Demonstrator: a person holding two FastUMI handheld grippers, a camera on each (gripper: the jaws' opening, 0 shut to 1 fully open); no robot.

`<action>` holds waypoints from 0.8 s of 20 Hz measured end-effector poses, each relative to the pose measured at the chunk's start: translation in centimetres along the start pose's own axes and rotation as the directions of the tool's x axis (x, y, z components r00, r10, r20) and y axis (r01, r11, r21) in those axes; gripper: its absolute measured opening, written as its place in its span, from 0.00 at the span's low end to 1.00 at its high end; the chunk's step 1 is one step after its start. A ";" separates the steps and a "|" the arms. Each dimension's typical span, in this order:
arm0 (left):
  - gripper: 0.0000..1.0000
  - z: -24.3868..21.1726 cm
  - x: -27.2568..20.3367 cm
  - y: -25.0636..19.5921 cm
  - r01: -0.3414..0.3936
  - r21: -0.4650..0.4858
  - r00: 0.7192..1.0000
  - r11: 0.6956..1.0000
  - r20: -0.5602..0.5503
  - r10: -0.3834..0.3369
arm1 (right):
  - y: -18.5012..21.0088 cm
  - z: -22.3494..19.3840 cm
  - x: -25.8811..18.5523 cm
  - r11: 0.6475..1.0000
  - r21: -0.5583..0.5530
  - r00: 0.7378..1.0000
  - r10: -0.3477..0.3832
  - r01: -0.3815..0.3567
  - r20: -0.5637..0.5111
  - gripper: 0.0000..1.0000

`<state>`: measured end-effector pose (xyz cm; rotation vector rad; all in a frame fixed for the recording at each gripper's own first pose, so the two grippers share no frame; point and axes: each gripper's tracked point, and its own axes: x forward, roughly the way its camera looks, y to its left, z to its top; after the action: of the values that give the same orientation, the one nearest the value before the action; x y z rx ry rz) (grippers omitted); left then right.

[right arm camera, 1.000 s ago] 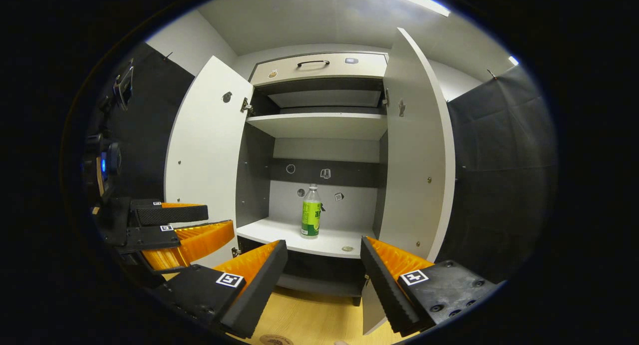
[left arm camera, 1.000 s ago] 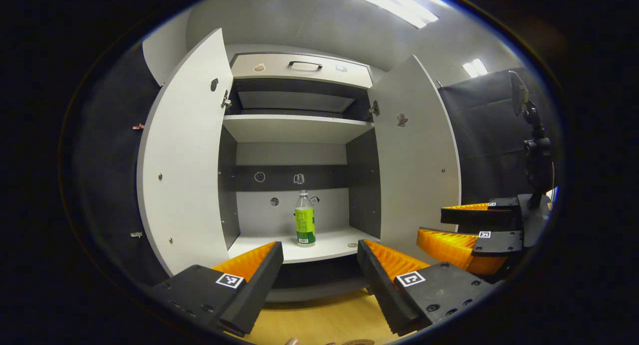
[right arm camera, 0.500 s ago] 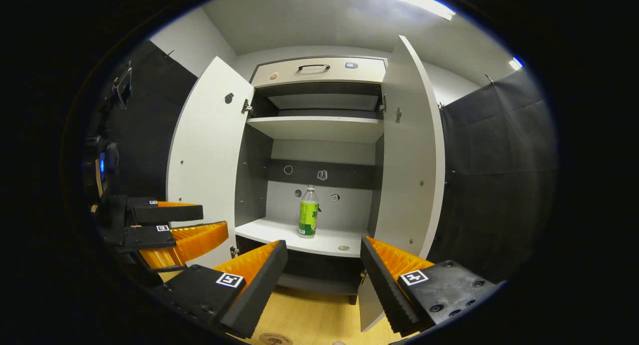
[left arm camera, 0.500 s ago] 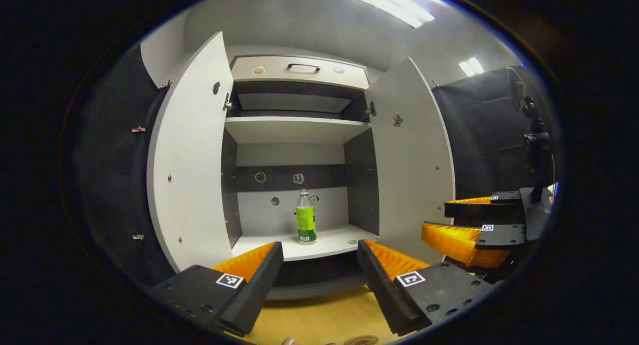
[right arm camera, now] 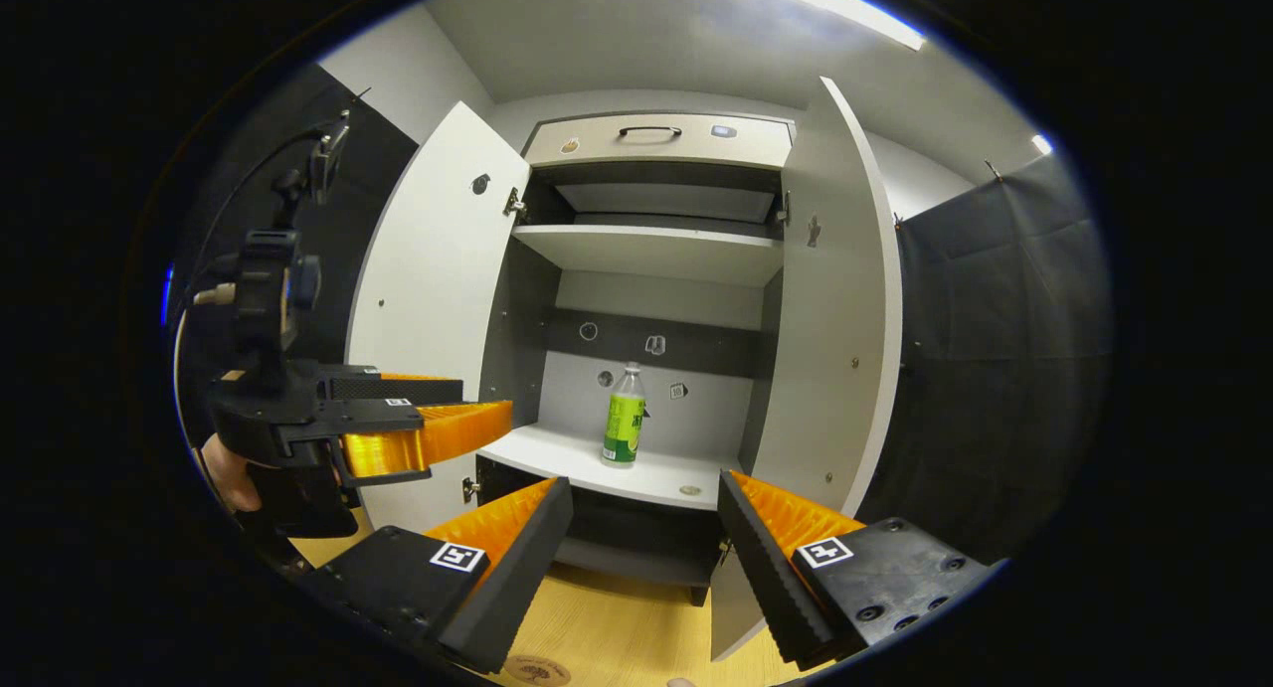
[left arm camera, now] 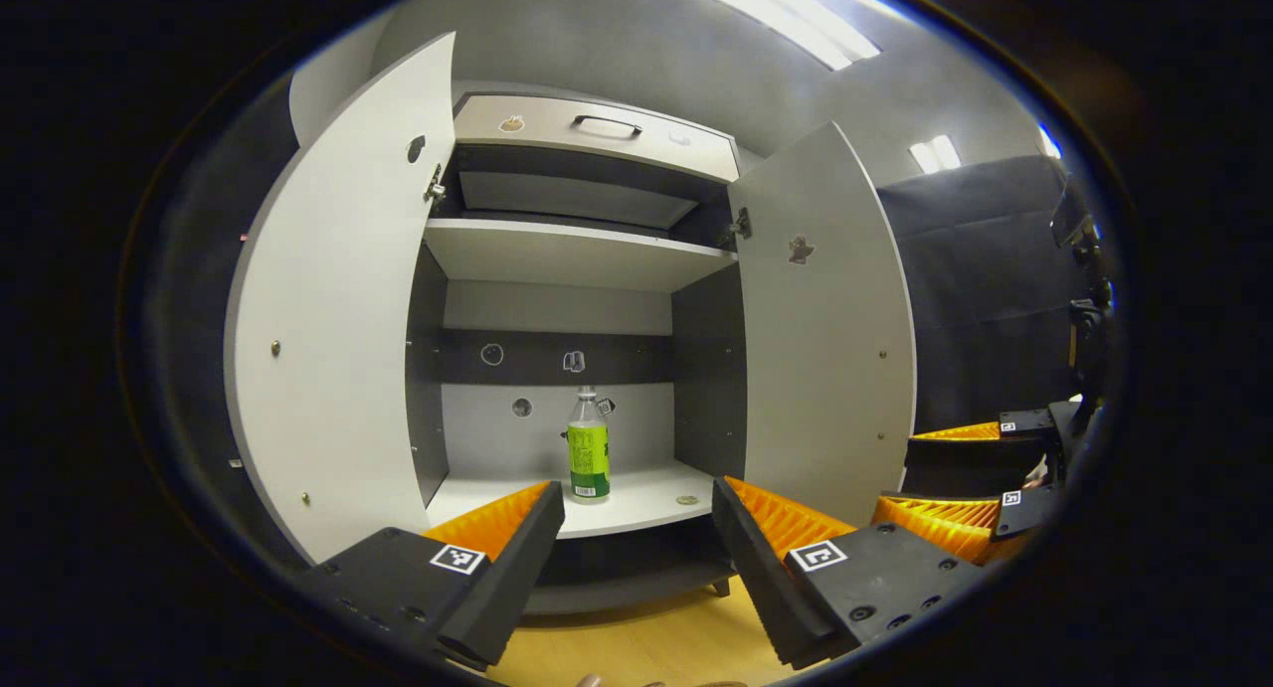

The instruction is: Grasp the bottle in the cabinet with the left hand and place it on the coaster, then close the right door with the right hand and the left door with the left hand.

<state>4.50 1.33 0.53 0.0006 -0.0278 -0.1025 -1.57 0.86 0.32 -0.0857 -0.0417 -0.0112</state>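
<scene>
Straight ahead of the left tongs (left arm camera: 636, 528), on the cabinet's lower shelf (left arm camera: 636, 503), stands the bottle (left arm camera: 588, 448) — upright, long axis vertical, cap up, well apart from the spread fingers and slightly left of their gap. The right tongs (right arm camera: 644, 528) are spread too, empty — farther off, beside both open doors.

Bottle (left arm camera: 588, 458) on cabinet shelf (left arm camera: 636, 503), between doors.
</scene>
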 end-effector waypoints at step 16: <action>0.93 -4.7 22.2 3.9 -0.004 0.029 1.000 1.000 -0.021 0.004 | -1.1 -3.6 9.3 0.994 0.019 0.994 0.108 -0.108 -0.024 0.98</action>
<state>27.06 2.96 -3.53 0.0309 -0.0083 -0.0982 7.86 -0.66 -2.80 -0.0703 -0.0122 0.0963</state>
